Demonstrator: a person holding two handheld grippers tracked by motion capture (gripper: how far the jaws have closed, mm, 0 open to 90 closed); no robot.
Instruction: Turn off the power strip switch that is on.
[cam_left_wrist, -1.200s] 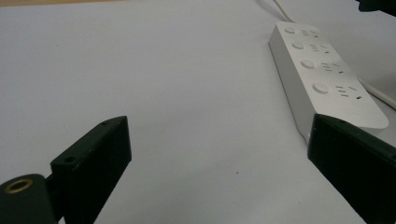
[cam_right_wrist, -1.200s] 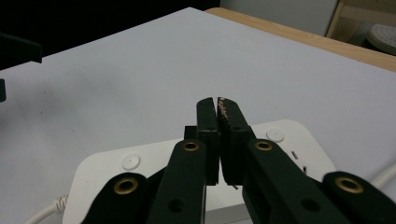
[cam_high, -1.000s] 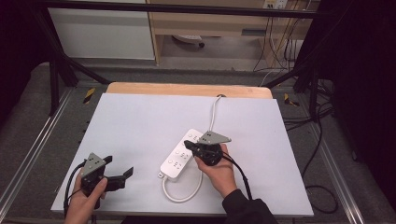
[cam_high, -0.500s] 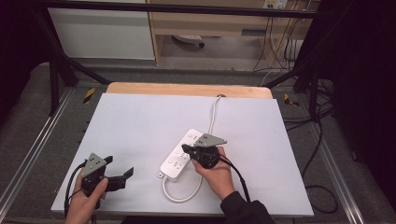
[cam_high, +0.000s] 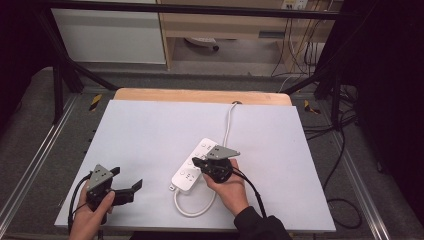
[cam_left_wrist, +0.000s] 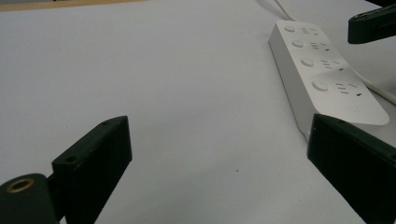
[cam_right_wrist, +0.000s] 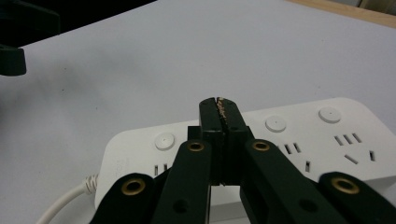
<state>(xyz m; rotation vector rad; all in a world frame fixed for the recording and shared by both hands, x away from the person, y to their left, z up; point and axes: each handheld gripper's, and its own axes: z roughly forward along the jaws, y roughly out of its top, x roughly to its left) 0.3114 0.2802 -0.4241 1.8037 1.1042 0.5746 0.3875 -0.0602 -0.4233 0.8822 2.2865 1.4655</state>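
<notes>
A white power strip (cam_high: 184, 177) lies slantwise on the pale table mat, with several sockets and round buttons on top (cam_right_wrist: 299, 126). My right gripper (cam_high: 195, 162) hangs over the strip's middle with its jaws shut and nothing between them. In the right gripper view its tips (cam_right_wrist: 219, 109) sit just above the strip's top, between two buttons; I cannot tell whether they touch it. My left gripper (cam_high: 126, 178) is held low at the front left, open and empty, with its jaws (cam_left_wrist: 219, 163) pointing toward the strip (cam_left_wrist: 322, 74).
The strip's white cord (cam_high: 229, 120) runs to the back edge of the table, and a loop of it (cam_high: 192, 207) lies near the front edge. The mat (cam_high: 150, 130) covers a wooden tabletop. Metal frame rails run along both sides.
My right gripper has shifted slightly nearer and lower over the strip, its jaws still shut. The left gripper has stayed where it was.
</notes>
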